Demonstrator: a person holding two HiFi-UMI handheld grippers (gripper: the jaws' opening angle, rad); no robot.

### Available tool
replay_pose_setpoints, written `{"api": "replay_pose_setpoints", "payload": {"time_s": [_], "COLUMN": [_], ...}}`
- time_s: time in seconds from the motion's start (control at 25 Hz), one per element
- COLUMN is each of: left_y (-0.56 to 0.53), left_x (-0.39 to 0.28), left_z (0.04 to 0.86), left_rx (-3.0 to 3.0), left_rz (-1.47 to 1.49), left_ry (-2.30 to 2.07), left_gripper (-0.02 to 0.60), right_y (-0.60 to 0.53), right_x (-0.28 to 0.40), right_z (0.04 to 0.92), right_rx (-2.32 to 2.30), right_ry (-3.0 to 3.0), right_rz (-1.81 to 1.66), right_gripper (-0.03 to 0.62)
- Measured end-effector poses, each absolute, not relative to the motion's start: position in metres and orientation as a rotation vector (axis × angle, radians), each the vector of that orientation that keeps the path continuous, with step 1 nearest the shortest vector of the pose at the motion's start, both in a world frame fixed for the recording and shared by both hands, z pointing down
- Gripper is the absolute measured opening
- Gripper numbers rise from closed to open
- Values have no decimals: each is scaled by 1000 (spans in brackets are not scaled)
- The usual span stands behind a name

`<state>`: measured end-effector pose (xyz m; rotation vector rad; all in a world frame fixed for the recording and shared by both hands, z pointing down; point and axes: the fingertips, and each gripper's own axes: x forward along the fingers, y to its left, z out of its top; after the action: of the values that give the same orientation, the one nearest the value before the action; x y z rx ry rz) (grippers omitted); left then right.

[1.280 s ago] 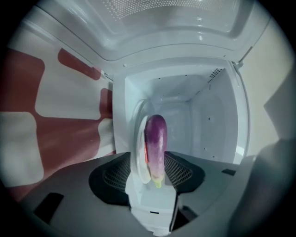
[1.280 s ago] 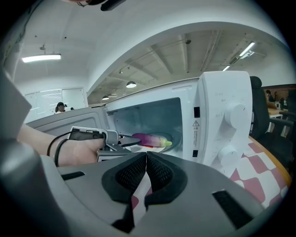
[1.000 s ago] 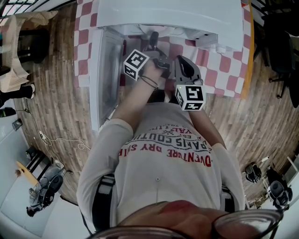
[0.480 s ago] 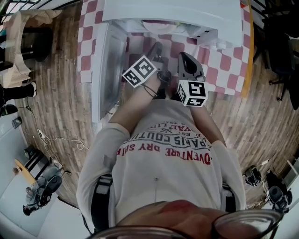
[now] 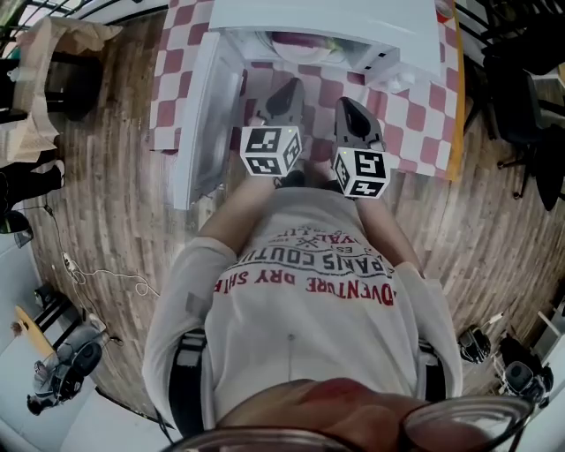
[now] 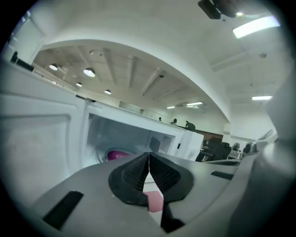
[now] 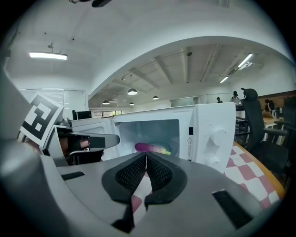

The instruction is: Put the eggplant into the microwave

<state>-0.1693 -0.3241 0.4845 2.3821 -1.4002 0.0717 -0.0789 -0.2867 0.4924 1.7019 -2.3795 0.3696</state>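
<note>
The person's shirt [image 5: 300, 340] bears upside-down print: "ADVENTURE DRY SHI…" in red and "PARIS COUTU…" in dark letters.

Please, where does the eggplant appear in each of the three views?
Head view: eggplant at top centre, inside the microwave.
Left gripper view: eggplant left of centre, slightly below the middle.
Right gripper view: eggplant just below centre.
Shared landmark: the open white microwave.

The white microwave [image 5: 327, 22] stands, door open, on the red-and-white checkered tabletop [image 5: 415, 115].
</note>
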Motion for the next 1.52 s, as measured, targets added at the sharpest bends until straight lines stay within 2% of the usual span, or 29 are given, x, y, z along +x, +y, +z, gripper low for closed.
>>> {"api": "replay_pose_setpoints", "payload": {"time_s": [0.48,1.52], "left_y": [-290,-288], "left_x": [-178,-177], "left_z": [418,433], "left_rx": [2650,2586], "left_rz": [28,60], "left_ry": [-1436,-1415], "left_gripper": [28,28], "right_y": [-272,-280], "right_x": [-93,-87], "right_z": [455,447], "right_rx": [1676,1726], "right_ry": [-2425,-2394], "right_rz": [191,101], "right_gripper": [26,26]}}
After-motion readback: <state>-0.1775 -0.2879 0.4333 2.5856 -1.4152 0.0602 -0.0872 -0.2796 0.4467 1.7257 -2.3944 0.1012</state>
